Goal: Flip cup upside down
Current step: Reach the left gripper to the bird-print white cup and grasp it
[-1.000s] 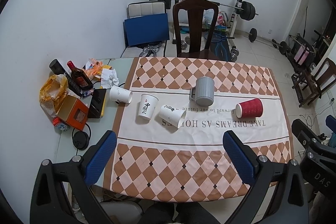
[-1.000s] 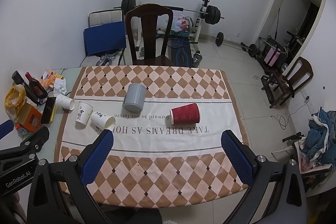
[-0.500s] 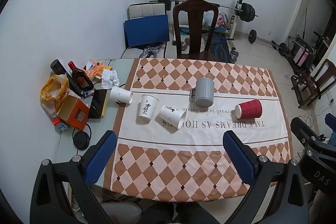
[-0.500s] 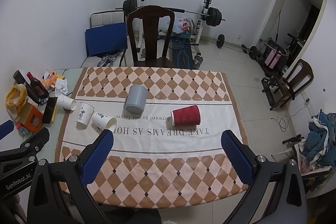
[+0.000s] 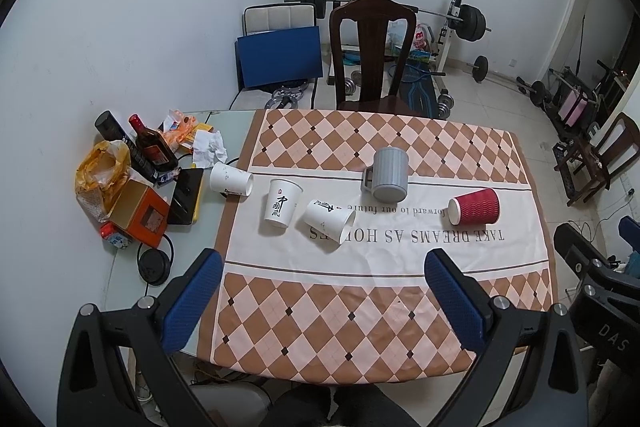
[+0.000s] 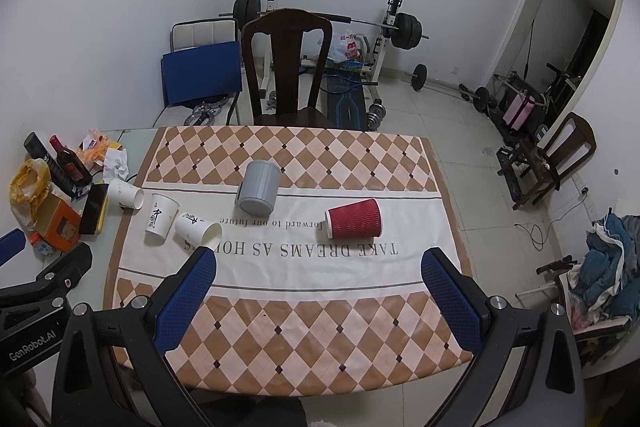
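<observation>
Several cups sit on the checked tablecloth (image 5: 360, 311). A red ribbed cup (image 5: 475, 206) (image 6: 354, 219) lies on its side at the right. A grey mug (image 5: 387, 174) (image 6: 259, 187) stands upside down in the middle. One white paper cup (image 5: 281, 203) (image 6: 160, 215) stands upright, a second (image 5: 329, 220) (image 6: 199, 231) lies on its side beside it, and a third (image 5: 231, 179) (image 6: 125, 193) lies at the cloth's left edge. My left gripper (image 5: 322, 263) and right gripper (image 6: 318, 263) are both open and empty, held high above the table's near edge.
Clutter lies on the table's left end: a bottle (image 5: 150, 143), an orange box (image 5: 138, 213), a yellow bag (image 5: 100, 167), a phone (image 5: 186, 197). A dark wooden chair (image 5: 370, 55) stands behind the table, with weights and a barbell rack beyond.
Both grippers have drawn slightly back and up, so the table sits a little lower and smaller in view. No cup has moved.
</observation>
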A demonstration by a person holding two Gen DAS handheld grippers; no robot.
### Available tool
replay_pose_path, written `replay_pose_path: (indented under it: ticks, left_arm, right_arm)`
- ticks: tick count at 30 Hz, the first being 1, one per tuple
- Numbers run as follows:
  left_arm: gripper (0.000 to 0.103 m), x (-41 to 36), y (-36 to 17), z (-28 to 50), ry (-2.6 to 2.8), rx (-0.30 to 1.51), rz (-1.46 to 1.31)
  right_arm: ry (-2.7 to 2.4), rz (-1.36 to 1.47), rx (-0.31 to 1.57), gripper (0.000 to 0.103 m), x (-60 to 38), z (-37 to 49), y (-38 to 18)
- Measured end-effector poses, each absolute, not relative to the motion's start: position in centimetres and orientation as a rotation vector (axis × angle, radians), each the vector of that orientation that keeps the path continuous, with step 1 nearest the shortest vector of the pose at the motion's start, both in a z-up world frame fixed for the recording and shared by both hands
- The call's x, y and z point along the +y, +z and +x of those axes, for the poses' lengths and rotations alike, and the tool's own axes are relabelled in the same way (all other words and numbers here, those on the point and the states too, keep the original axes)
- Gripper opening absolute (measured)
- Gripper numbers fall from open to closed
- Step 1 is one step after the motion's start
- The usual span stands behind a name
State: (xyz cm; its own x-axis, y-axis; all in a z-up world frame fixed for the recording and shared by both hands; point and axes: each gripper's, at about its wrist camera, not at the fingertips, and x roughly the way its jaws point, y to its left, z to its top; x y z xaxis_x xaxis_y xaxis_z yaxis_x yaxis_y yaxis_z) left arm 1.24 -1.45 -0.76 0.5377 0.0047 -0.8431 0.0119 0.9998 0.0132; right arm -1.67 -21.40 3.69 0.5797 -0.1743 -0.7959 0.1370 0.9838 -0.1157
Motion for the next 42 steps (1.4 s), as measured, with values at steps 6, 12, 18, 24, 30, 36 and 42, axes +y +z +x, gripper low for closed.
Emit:
replay_pose_path:
  ticks: [6, 12, 18, 24, 30, 36, 42]
  left_arm:
    - [0.103, -1.3, -0.7, 1.0, -0.006, 1.001, 0.017]
    - [0.103, -1.9, -0.8, 1.6, 0.007, 0.998, 0.019]
    - [0.103, -1.3, -2.7, 3.6, 0.034, 0.958, 0.043]
    - [0.103, 4.5, -10.2, 7.6, 0.212, 1.104, 0.035]
    - [0.103, 11.5, -18.0, 10.9, 0.373, 1.245, -0.021]
    - [0.103, 17.7, -24.1, 14.9, 0.445, 1.382, -0.299]
    - [0.098, 20.4, -28.1, 18.9, 0.421, 1.388, -0.746]
  right_arm:
    - [-0.182, -0.043, 0.935, 0.103, -21.5, -1.7, 3.6]
    - [-0.184, -0.042, 0.937, 0.103, -21.8, -1.8, 3.3]
    - [-0.178, -0.014, 0.980, 0.103, -20.3, 1.2, 1.5]
    - [-0.116, -0.020, 1.166, 0.103, -16.2, 7.0, -8.4]
    - [-0.081, -0.027, 1.361, 0.100, -11.5, 11.8, -20.9]
    - [-0.186, 0.001, 1.509, 0.100, -9.6, 14.4, -29.7]
    - [-0.331, 0.151, 1.630, 0.100, -9.8, 14.1, -35.0]
